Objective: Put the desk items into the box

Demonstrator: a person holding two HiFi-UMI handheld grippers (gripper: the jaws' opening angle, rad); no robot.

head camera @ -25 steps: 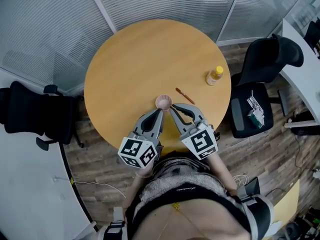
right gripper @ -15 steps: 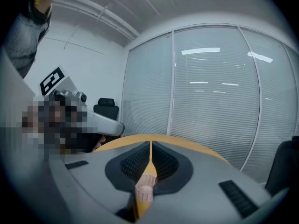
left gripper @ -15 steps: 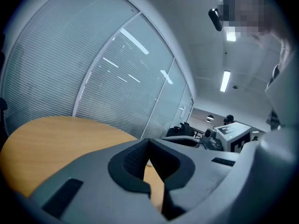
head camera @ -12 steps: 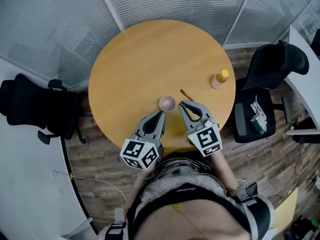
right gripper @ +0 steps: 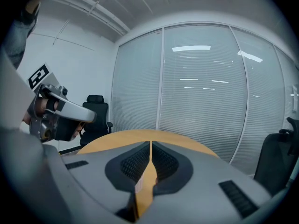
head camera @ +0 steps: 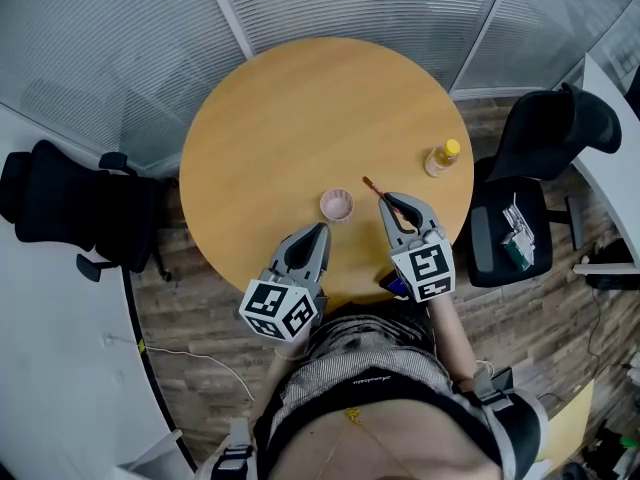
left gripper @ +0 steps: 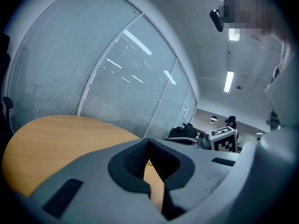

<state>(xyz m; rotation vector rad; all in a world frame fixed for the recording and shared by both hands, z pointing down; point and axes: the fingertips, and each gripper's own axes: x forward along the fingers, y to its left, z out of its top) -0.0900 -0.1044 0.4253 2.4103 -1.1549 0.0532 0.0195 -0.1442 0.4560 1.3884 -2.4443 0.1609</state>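
Round wooden table (head camera: 300,108) beside blinded glass walls (head camera: 100,58), black chairs (head camera: 70,218), wood floor (head camera: 540,318).

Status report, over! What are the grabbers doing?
Left gripper and right gripper shut, empty. Pink cup, red pen, bottle on the table. No box in view.

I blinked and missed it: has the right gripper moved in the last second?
Yes. The right gripper has swung to the right, away from the pink cup it was beside, toward the red pencil.
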